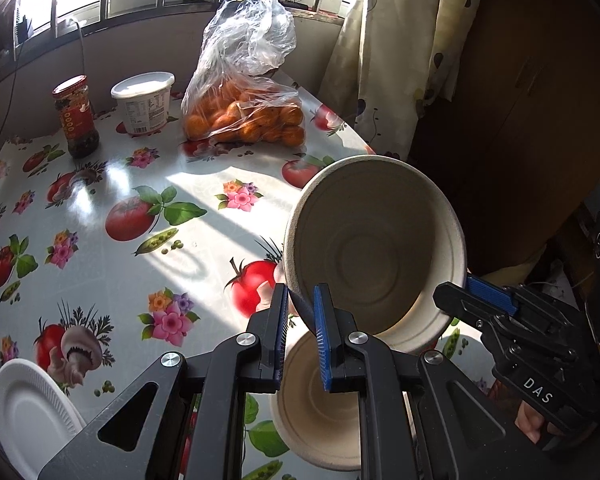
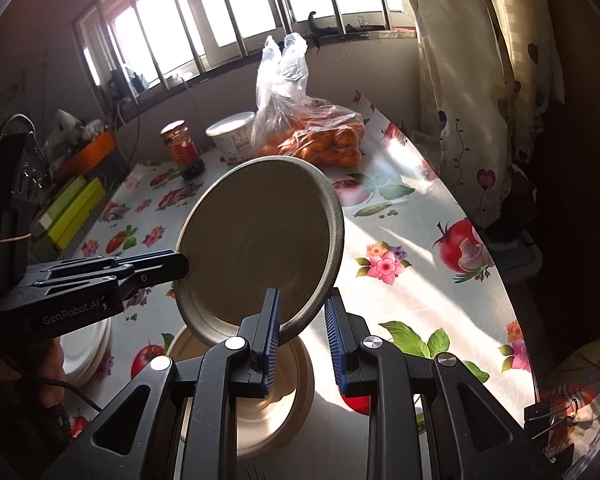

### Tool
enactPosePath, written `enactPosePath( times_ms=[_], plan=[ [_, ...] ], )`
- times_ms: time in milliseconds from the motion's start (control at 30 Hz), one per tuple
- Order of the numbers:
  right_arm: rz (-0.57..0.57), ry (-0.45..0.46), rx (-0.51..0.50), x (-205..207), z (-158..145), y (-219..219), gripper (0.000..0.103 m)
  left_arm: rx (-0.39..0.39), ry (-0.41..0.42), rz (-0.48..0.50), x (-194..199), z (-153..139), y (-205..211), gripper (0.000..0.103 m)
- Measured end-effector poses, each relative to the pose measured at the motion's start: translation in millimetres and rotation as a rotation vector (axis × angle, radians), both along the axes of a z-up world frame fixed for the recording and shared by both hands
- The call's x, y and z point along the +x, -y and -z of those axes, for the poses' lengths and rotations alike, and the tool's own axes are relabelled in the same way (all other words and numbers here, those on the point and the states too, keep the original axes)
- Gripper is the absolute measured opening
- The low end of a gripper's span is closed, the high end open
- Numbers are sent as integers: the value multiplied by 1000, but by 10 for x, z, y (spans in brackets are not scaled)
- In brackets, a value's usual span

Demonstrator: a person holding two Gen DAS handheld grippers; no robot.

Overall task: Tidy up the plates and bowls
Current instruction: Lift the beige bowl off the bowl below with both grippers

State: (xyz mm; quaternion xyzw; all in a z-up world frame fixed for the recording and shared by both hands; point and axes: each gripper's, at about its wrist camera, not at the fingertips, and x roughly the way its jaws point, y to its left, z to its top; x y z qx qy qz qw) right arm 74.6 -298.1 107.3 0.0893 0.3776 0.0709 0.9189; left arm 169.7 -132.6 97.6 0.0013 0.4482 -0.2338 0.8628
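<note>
A beige paper bowl (image 1: pixel 374 248) hangs tilted above the table, its inside facing the cameras. My left gripper (image 1: pixel 300 300) is shut on its near rim, and my right gripper (image 1: pixel 466 282) pinches the rim on the opposite side. In the right wrist view the same bowl (image 2: pixel 260 236) sits between my right gripper's (image 2: pixel 302 304) blue pads, with the left gripper (image 2: pixel 182 266) clamped on its left edge. A second beige bowl (image 1: pixel 320 412) (image 2: pixel 278 396) rests on the table right beneath. A white foam plate (image 1: pixel 24 412) lies at the near left, seen as a small stack of plates (image 2: pixel 88 354).
At the far end of the fruit-print tablecloth (image 1: pixel 112 280) stand a red-labelled jar (image 1: pixel 76 116), a white tub (image 1: pixel 146 102) and a plastic bag of oranges (image 1: pixel 248 120). A curtain (image 1: pixel 384 60) hangs beyond the right table edge. Yellow-green boxes (image 2: pixel 70 212) lie left.
</note>
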Motion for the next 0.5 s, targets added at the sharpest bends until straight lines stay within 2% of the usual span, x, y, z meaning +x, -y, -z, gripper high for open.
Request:
enactPosePath(
  times_ms=[500],
  plan=[
    [-10, 2, 7, -256, 39, -128, 22, -4, 3, -14, -291, 54, -135, 14]
  ],
)
